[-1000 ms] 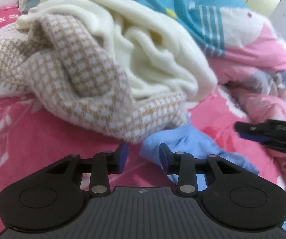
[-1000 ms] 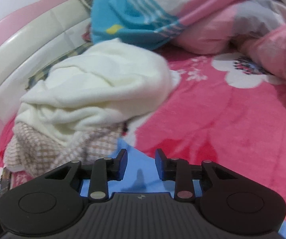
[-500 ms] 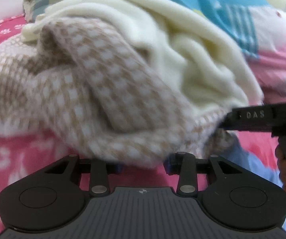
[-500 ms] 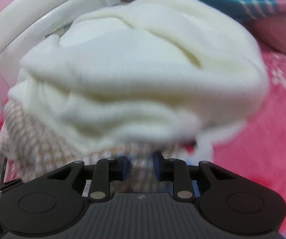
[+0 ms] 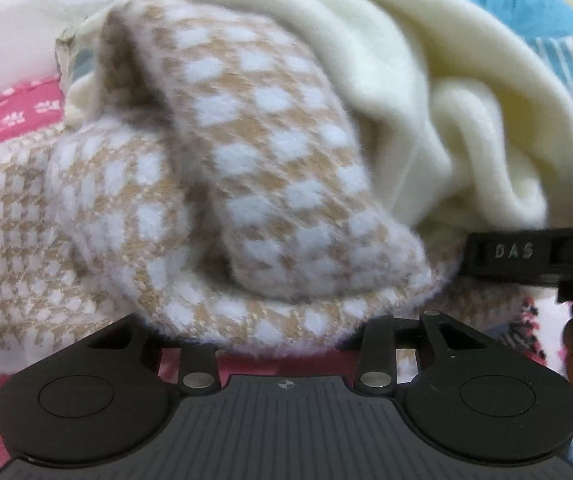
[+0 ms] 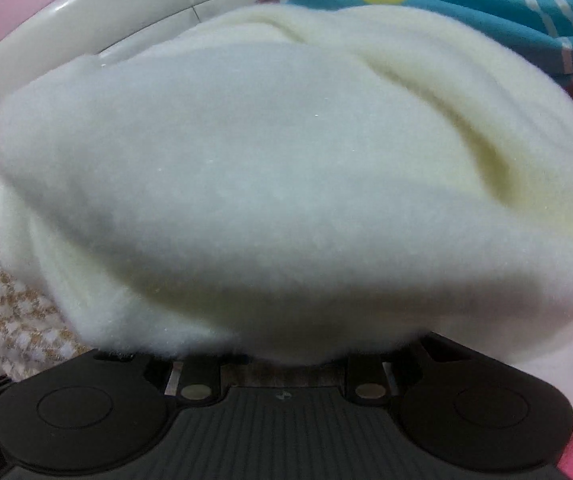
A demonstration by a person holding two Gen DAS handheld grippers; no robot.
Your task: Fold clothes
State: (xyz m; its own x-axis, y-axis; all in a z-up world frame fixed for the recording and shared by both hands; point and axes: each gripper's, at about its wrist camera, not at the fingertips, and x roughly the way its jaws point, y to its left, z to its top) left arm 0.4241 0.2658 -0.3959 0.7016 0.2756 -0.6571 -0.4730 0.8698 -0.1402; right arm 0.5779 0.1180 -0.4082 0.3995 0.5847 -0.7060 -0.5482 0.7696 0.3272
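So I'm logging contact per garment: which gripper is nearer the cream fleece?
Right. The right gripper is pushed under the cream fleece, fingertips hidden. The left gripper is under the beige houndstooth knit, with the fleece beyond it.

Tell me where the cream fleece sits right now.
The cream fleece fills the right wrist view, right against the gripper; in the left wrist view it lies upper right, draped over the checked knit.
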